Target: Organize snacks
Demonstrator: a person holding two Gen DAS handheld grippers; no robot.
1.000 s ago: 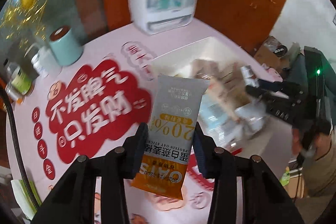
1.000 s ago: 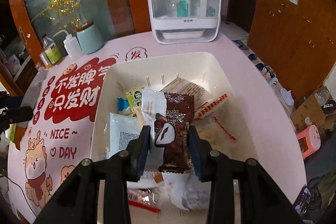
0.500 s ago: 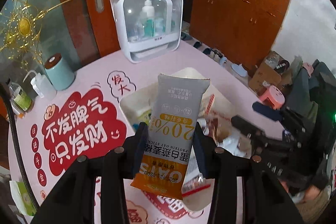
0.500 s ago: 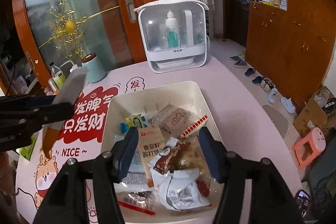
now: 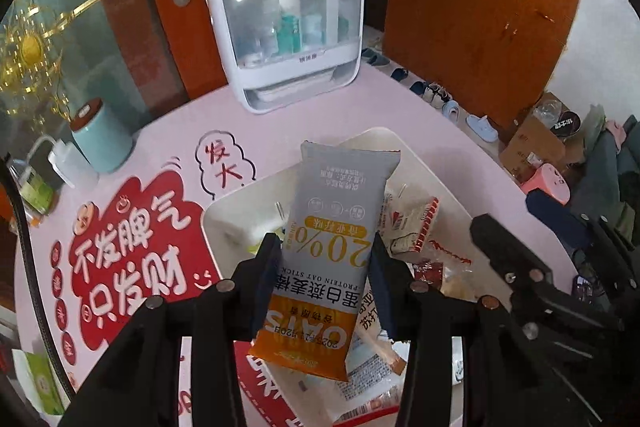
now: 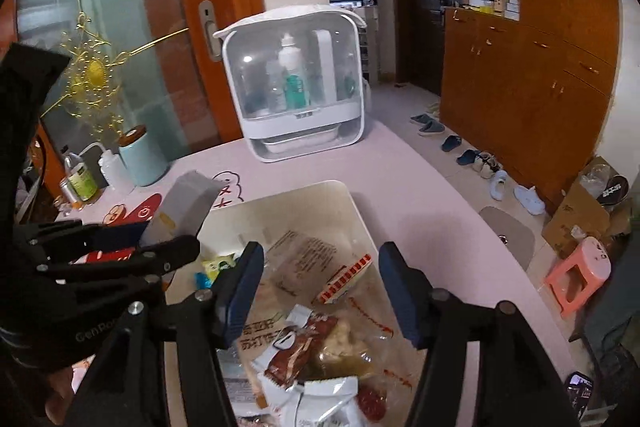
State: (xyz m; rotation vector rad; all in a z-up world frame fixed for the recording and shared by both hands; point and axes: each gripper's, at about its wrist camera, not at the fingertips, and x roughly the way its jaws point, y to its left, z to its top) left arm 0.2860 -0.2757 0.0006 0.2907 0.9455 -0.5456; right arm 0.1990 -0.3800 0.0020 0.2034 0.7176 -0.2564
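My left gripper (image 5: 324,279) is shut on a grey and orange oat stick packet (image 5: 332,247) and holds it upright above the left side of the white snack bin (image 5: 416,155). The packet also shows in the right wrist view (image 6: 180,211), held by the left gripper (image 6: 160,239). My right gripper (image 6: 320,287) is open and empty above the bin (image 6: 352,203). Below it lie several snacks, among them a brown wrapped snack (image 6: 300,347) and a red striped packet (image 6: 344,279). The right gripper also shows in the left wrist view (image 5: 508,259).
A white clear-front cabinet (image 6: 296,87) with bottles stands at the table's far side. A teal canister (image 6: 140,159) and small bottles (image 6: 80,179) sit at the far left. The pink tablecloth (image 5: 132,247) bears red lettering. Shoes, a cardboard box and a pink stool (image 6: 580,275) are on the floor at right.
My right gripper let go of the brown wrapped snack, opened and rose above the bin. My left gripper carried the oat stick packet rightward until it hangs over the bin.
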